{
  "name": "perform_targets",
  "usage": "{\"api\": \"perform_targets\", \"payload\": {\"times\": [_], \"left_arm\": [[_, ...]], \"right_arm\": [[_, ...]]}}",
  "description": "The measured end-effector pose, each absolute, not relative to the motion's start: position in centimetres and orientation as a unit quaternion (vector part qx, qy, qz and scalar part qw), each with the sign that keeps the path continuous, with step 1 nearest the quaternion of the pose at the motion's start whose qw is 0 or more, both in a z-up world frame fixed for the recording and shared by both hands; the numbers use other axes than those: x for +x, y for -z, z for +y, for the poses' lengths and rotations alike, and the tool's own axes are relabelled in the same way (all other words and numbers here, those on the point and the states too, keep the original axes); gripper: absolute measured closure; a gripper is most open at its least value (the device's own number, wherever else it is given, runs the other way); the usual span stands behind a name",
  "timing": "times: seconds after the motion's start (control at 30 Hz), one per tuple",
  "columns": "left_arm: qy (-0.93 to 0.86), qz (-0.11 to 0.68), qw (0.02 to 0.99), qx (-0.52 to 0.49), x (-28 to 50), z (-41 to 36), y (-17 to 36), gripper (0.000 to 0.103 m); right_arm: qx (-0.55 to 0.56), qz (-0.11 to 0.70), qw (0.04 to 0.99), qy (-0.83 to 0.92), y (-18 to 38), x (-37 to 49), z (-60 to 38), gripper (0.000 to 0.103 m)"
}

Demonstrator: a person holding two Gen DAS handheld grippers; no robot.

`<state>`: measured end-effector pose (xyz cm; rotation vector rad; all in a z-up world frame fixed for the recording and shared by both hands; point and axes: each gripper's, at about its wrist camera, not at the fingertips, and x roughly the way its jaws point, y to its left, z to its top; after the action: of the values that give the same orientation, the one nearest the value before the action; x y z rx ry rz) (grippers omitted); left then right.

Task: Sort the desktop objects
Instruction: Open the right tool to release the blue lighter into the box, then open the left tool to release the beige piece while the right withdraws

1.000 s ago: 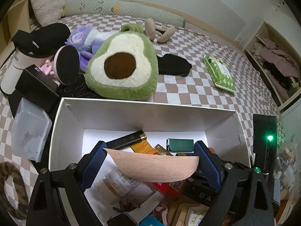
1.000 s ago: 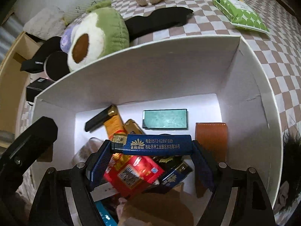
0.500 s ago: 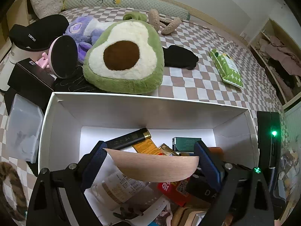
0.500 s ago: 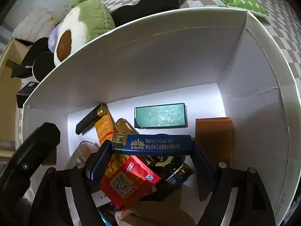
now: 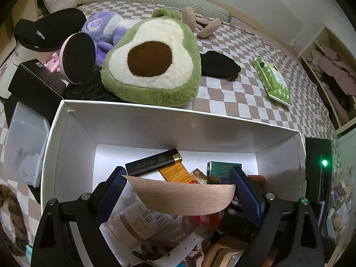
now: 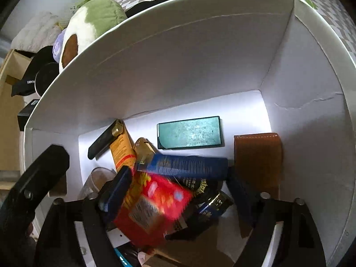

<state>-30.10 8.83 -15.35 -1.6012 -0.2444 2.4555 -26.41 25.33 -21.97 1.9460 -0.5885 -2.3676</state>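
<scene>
Both grippers are hanging over the white box (image 5: 66,133), which is sitting on the checkered bed near the avocado plush (image 5: 153,60). The left gripper (image 5: 178,191) is clamped on a thin wooden piece (image 5: 182,198), a curved-edged slab held flat between its blue pads, above the near-left clutter in the box.

The right gripper (image 6: 175,189) is lower inside the box; the blue lighter box (image 6: 184,166) is lying tilted and blurred between the pads, and its left end is looking clear of the left pad, so I am judging it as being let go or just slipping. Whether the fingers are gripping it I cannot tell.

Step in hand, as a guess: dropping items into the box. Next the wooden piece is needing a free patch; the far-left floor of the box looks barest.

The right view is showing the teal case (image 6: 189,132), brown leather wallet (image 6: 258,155) against the right wall and red packet (image 6: 153,202) plainly. The left view is hiding most of these behind the wood, but is showing the bed beyond: the green wipes pack (image 5: 273,80), black cap (image 5: 49,29) and clear plastic box (image 5: 26,144) to the left
</scene>
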Motion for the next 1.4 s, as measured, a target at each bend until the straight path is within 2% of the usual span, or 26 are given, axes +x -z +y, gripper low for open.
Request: {"api": "perform_targets", "payload": {"times": [0.37,0.73,1.4], "left_arm": [[-0.822,-0.071,0.094,-0.557,-31.2,10.0,16.6,0.009],[-0.803,-0.034,0.076,-0.591,-31.8,11.3,19.3,0.009],[-0.798,-0.012,0.063,-0.599,-31.3,11.4,20.1,0.009]], "right_arm": [[0.623,-0.138,0.038,0.769,21.2,-25.7,24.4,0.01],[0.624,-0.153,0.064,0.764,20.7,-24.8,23.6,0.01],[0.63,-0.148,0.079,0.758,20.3,-25.4,24.0,0.01]]}}
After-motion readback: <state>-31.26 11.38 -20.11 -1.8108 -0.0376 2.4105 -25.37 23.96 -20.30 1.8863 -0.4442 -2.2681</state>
